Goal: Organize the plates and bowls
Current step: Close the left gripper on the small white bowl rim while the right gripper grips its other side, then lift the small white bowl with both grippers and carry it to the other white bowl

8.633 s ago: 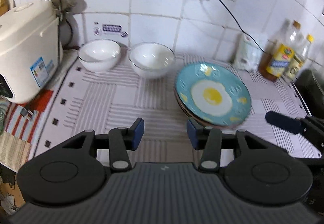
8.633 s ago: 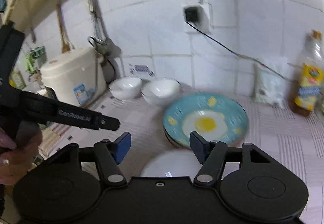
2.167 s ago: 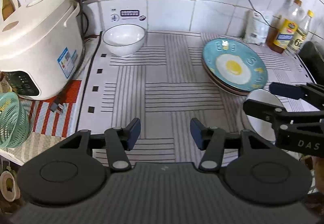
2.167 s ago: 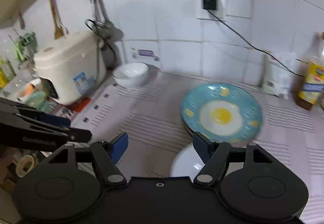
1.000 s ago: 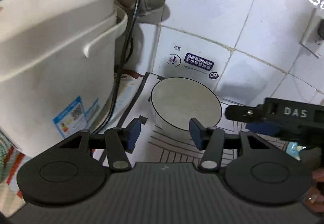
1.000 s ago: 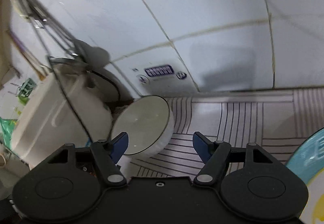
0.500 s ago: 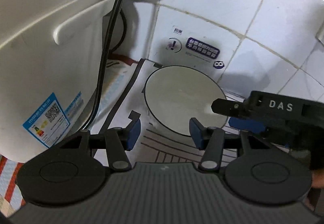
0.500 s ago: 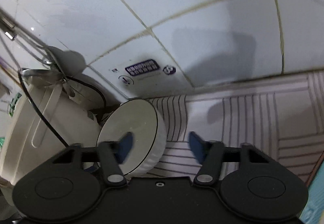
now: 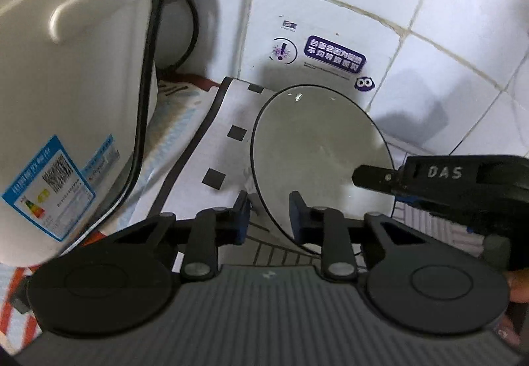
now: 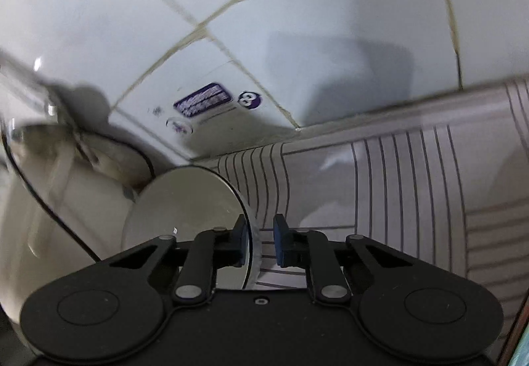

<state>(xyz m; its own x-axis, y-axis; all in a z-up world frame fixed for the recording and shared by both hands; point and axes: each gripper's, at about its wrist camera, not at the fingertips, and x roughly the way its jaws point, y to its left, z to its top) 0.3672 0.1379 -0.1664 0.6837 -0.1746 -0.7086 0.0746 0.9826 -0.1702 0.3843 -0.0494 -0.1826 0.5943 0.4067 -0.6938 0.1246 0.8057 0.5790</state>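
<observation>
We see the rice cooker (image 9: 66, 74) and tiled wall (image 9: 413, 2) hemming the bowl (image 9: 317, 147); the striped mat (image 10: 413, 187) rightward looks passable, though blurred.

White bowl (image 9: 317, 147), black-rimmed; grey-striped mat (image 10: 413, 187); cream rice cooker (image 9: 66, 84), blue label.

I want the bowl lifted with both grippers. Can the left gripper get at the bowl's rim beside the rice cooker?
Probably yes: the left gripper already straddles the bowl rim, jaws closing; the rice cooker stands clear alongside.
</observation>
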